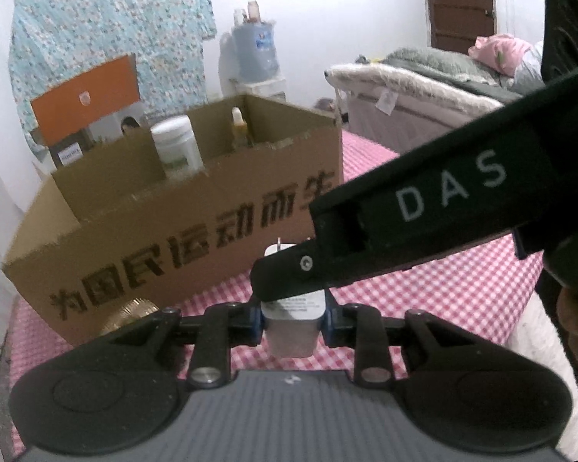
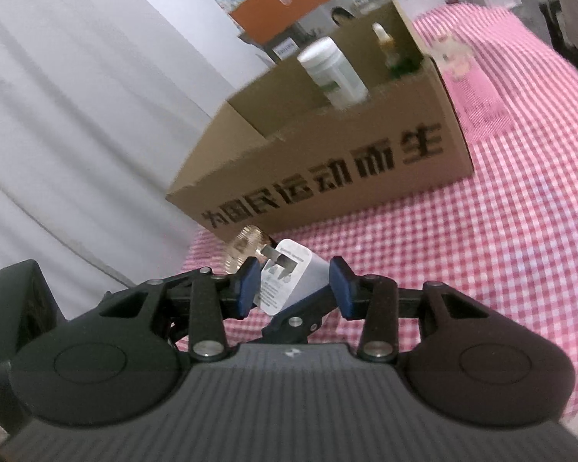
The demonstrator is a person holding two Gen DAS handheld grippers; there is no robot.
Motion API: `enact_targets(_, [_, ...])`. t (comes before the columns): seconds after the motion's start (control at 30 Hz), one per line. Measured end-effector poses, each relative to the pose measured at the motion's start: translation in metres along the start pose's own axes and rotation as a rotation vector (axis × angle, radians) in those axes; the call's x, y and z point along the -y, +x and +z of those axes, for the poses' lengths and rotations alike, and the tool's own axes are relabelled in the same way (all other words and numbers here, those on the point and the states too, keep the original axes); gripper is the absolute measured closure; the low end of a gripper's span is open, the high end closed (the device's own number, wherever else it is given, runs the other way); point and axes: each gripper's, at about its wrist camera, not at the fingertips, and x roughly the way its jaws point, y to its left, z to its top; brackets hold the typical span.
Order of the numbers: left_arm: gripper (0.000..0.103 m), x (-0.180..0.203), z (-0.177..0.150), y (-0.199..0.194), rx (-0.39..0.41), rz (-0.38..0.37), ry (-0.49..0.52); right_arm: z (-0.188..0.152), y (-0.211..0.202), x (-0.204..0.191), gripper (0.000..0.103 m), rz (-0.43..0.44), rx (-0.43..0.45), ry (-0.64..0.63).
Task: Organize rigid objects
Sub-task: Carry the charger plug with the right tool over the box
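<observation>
A white plug charger [image 1: 293, 321] sits between the blue pads of my left gripper [image 1: 293, 317], which is shut on it above the pink checked cloth. My right gripper [image 2: 294, 285] reaches across from the right and its blue pads also press the charger [image 2: 293, 281] on both sides. The right gripper's black body [image 1: 424, 208] crosses the left wrist view. Ahead stands a cardboard box [image 1: 181, 227] with a white jar [image 1: 177, 146] and a dropper bottle [image 1: 239, 127] inside; the box also shows in the right wrist view [image 2: 327, 169].
A gold round lid [image 2: 244, 248] lies on the cloth by the box's front left corner. An orange box [image 1: 86, 94] stands behind the cardboard box. A bed [image 1: 424, 84] is at the far right. White curtain [image 2: 77, 115] hangs left of the table.
</observation>
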Motion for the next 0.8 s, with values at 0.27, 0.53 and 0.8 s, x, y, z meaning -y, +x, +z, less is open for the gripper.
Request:
enact_targets(0.27, [0.075, -0.013, 0.029, -0.024, 0.074, 0.066, -0.005, 0.025, -0.013, -0.027, 0.064, 0.048, 0.075, -0.086])
enact_targets(0.53, [0.075, -0.053, 0.088, -0.024, 0.091, 0.107, -0.048, 0.095, 0.002, -0.054, 0.064, 0.119, 0.09, -0.171])
enact_targets(0.8, [0.075, -0.122, 0.136, 0.044, -0.096, 0.008, -0.217, 0.185, 0.063, -0.047, 0.064, 0.113, -0.062, -0.156])
